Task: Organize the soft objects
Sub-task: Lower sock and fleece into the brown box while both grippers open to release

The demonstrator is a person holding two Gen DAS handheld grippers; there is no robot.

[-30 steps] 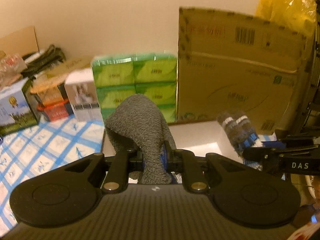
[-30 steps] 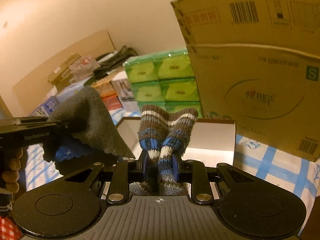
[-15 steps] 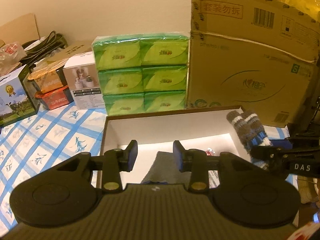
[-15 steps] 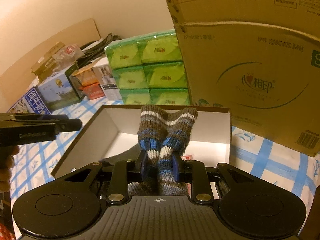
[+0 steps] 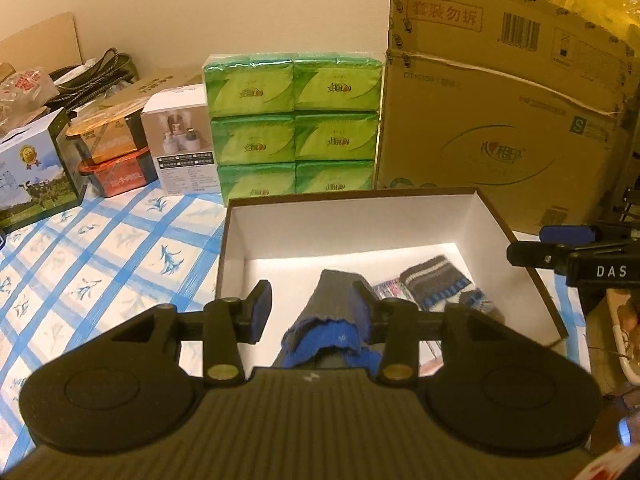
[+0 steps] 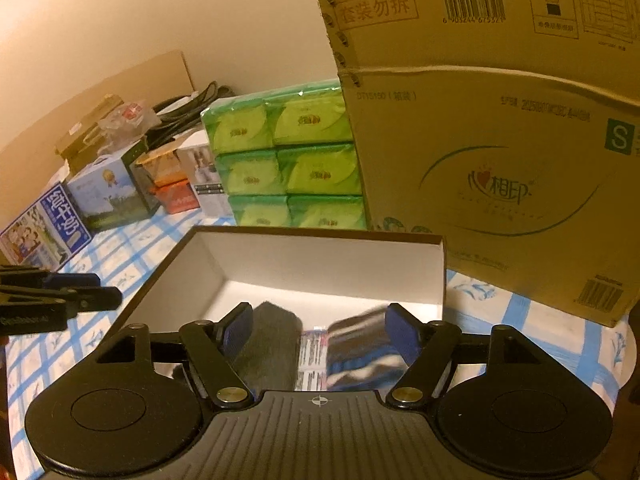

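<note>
Both grippers — left [image 5: 310, 308], right [image 6: 318, 330] — gape wide over the box [image 5: 360, 216]; grey sock [image 5: 334, 300] lies at 9 o'clock of striped sock [image 5: 436, 284].

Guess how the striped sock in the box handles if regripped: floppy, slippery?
The striped sock is thick knit lying slumped on the box floor, so probably floppy and drooping from any pinch. The fuzzy yarn likely grips the pads well, not slippery. It looks light, and a push would probably bunch it rather than slide it.
</note>
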